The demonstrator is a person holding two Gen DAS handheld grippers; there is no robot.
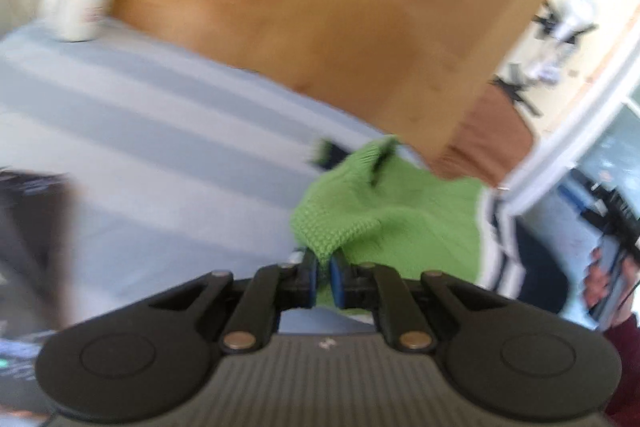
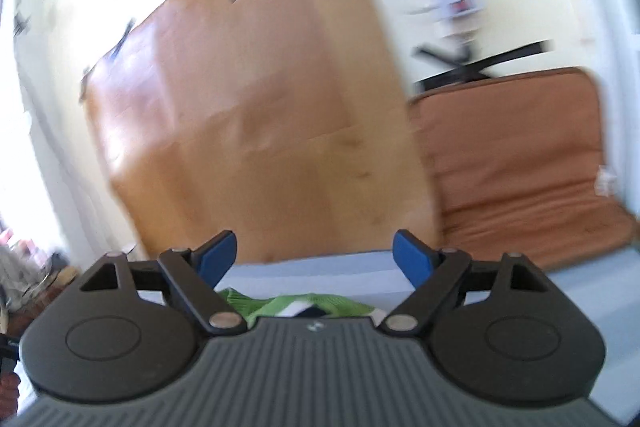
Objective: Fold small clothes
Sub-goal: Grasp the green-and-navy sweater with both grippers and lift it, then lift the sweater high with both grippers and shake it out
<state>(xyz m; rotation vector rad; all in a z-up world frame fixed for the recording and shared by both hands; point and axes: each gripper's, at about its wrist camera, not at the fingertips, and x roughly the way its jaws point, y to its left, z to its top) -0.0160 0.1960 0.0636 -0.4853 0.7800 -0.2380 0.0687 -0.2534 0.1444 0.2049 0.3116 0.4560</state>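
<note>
Mid-fold, not finished, by my read. Left gripper [image 1: 323,277] has its jaws clamped on a corner of the green knit [image 1: 384,219], lifting it off the striped cloth [image 1: 160,115]; the rest of the knit sits bunched just beyond, near the cloth's far edge by the cardboard [image 1: 320,7]. Right gripper [image 2: 316,259] has its jaws wide apart, holding nothing, with the knit just below it. No flat fold visible yet; both views are blurred. Mug [image 1: 80,5] is well apart, at the far corner of the cloth.

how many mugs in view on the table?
1. A white mug with a dark rim stands at the far left of the striped cloth, seen from the left wrist only. The right wrist view shows none; more could sit outside both frames.
</note>
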